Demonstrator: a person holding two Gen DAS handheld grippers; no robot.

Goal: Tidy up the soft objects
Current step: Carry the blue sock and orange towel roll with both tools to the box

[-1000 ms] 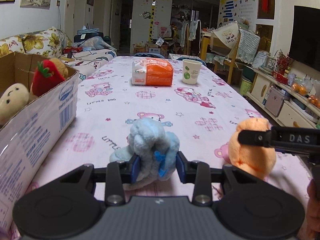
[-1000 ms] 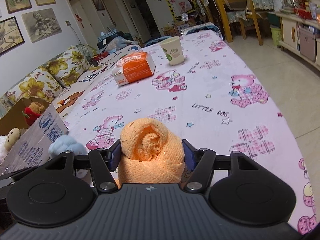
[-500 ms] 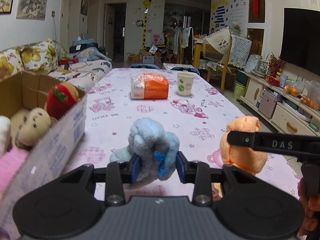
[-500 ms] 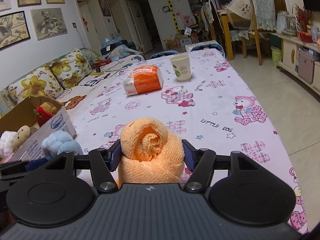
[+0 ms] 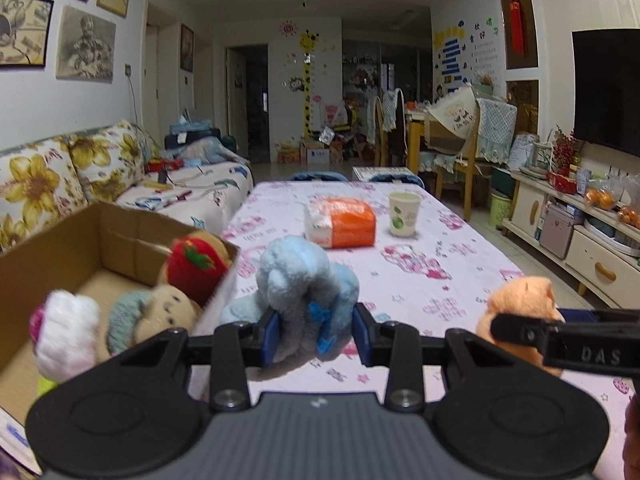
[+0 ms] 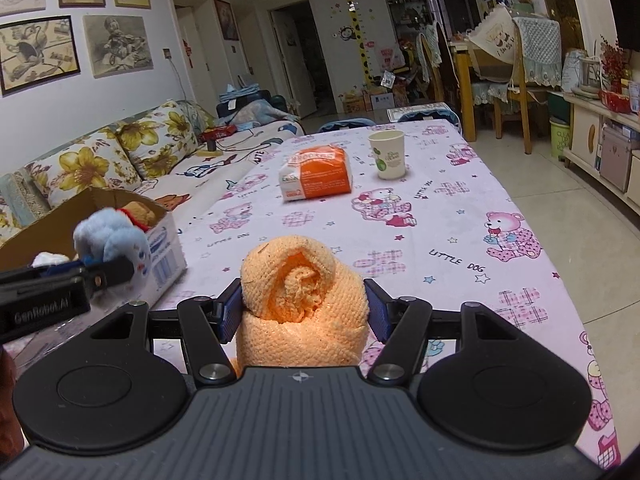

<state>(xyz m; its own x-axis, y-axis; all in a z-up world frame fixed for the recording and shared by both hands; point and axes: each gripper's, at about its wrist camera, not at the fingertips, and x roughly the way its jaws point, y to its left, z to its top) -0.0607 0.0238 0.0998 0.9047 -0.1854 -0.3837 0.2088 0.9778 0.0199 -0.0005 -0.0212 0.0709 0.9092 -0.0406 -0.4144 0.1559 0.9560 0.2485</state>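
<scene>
Since a second ago both hand-held grippers have risen, bringing the cardboard box's inside into view. Left of the box's near corner lie a strawberry plush, a beige bear and a blurred white toy, half cut off. Right of the box, above the counter, the left hand-held gripper clamps the blue plush; farther right, the right hand-held gripper clamps the orange knitted toy. Beyond the box stand an orange packet and paper cup.
</scene>
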